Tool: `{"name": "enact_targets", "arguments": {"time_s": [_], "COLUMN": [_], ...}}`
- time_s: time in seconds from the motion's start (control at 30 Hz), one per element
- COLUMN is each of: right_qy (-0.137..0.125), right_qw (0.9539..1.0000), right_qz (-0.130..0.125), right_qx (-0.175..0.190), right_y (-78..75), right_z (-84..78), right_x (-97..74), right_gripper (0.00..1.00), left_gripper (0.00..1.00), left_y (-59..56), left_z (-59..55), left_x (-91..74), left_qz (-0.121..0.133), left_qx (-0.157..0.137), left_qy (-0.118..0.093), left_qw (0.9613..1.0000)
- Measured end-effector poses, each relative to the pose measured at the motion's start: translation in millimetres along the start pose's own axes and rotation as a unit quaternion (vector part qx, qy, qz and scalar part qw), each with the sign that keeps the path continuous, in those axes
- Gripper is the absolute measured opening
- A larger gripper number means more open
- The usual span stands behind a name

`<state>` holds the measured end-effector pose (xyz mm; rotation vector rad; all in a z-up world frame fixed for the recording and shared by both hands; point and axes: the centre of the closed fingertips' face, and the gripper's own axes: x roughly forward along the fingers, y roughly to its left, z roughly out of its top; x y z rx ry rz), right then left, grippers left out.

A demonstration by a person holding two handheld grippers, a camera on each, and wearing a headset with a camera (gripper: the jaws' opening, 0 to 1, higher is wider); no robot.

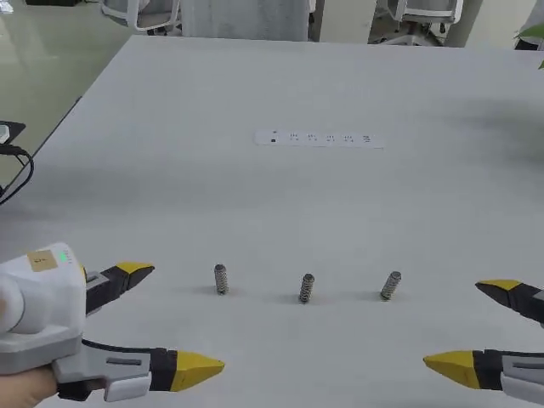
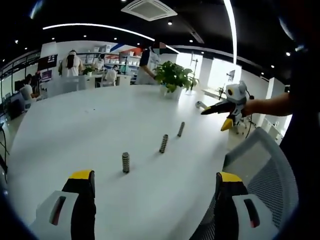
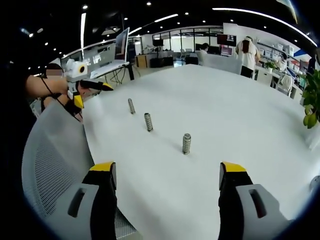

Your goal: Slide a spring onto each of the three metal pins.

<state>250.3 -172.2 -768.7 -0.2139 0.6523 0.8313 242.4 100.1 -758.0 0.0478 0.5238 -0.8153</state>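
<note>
Three small metal springs stand upright in a row on the white table (image 1: pixel 280 204): the left spring (image 1: pixel 221 279), the middle spring (image 1: pixel 307 288) and the right spring (image 1: pixel 391 286). Any pins inside them are hidden by the coils. My left gripper (image 1: pixel 170 319) is open and empty, just left of the row at the table's near edge. My right gripper (image 1: pixel 470 327) is open and empty to the right of the row. In the left gripper view the nearest spring (image 2: pixel 125 162) stands ahead of the jaws. In the right gripper view the nearest spring (image 3: pixel 186 143) does too.
A flush power strip (image 1: pixel 319 138) lies in the tabletop beyond the springs. A black cable (image 1: pixel 17 170) hangs off the left edge. A grey mesh chair (image 2: pixel 255 170) sits close to the near edge. A potted plant (image 2: pixel 172 77) stands on the table's far right end.
</note>
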Motion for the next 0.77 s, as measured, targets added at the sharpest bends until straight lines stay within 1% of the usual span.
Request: {"name": "enact_targets", "arguments": {"time_s": [0.03,0.1,0.13,0.17,0.2,0.27,0.33,0.43,0.47,0.5,0.57,0.67,0.77], "right_qy": [0.004,0.015,0.02,0.023,0.024,0.022,0.022,0.027,0.027,0.029,0.029,0.03,0.025], "right_qw": [1.0,0.9999,0.9998,0.9996,0.9995,0.9996,0.9997,0.9996,0.9996,0.9996,0.9995,0.9995,0.9995], "right_qz": [0.002,0.004,0.002,0.0,0.001,0.003,0.004,-0.001,-0.002,-0.006,-0.006,-0.01,-0.011], "right_qx": [-0.001,0.0,-0.008,-0.016,-0.018,-0.017,-0.008,-0.011,-0.008,-0.002,0.004,0.008,0.013], "right_y": [-0.2,0.8,1.7,1.4,3.0,4.9,6.1,4.6,4.3,1.1,-0.4,-2.2,-1.4], "right_z": [-1.6,-6.6,-8.5,-10.0,-10.3,-9.3,-9.7,-14.4,-15.7,-19.3,-22.5,-24.1,-20.7], "right_x": [2.9,8.0,9.7,9.9,10.3,9.4,8.5,6.7,6.4,6.2,5.2,3.7,1.4], "right_gripper": [0.85,0.84,0.84,0.83,0.83,0.83,0.83,0.84,0.83,0.83,0.82,0.81,0.81], "left_gripper": [0.97,0.96,0.96,0.96,0.96,0.95,0.95,0.94,0.94,0.94,0.94,0.93,0.93], "left_y": [-0.5,-5.2,-6.6,-7.6,-7.5,-6.9,-6.0,-2.9,-3.9,-3.9,-4.5,-4.8,-6.2], "left_z": [-3.3,-2.9,-4.6,-4.4,-5.8,-6.9,-10.3,-10.8,-10.8,-11.3,-11.7,-10.1,-9.2], "left_x": [0.5,2.2,2.5,2.4,2.2,1.6,2.1,2.3,1.9,2.8,4.0,4.8,5.8], "left_qz": [0.002,0.0,-0.002,-0.003,-0.001,0.001,0.003,0.009,0.009,0.009,0.007,0.007,0.003], "left_qx": [-0.001,-0.004,-0.011,-0.012,-0.017,-0.013,-0.018,-0.021,-0.023,-0.024,-0.02,-0.021,-0.02], "left_qy": [0.01,0.013,0.017,0.017,0.023,0.025,0.036,0.036,0.035,0.038,0.042,0.042,0.041], "left_qw": [0.9999,0.9999,0.9998,0.9998,0.9996,0.9996,0.9992,0.9991,0.9991,0.999,0.9989,0.9989,0.999]}}
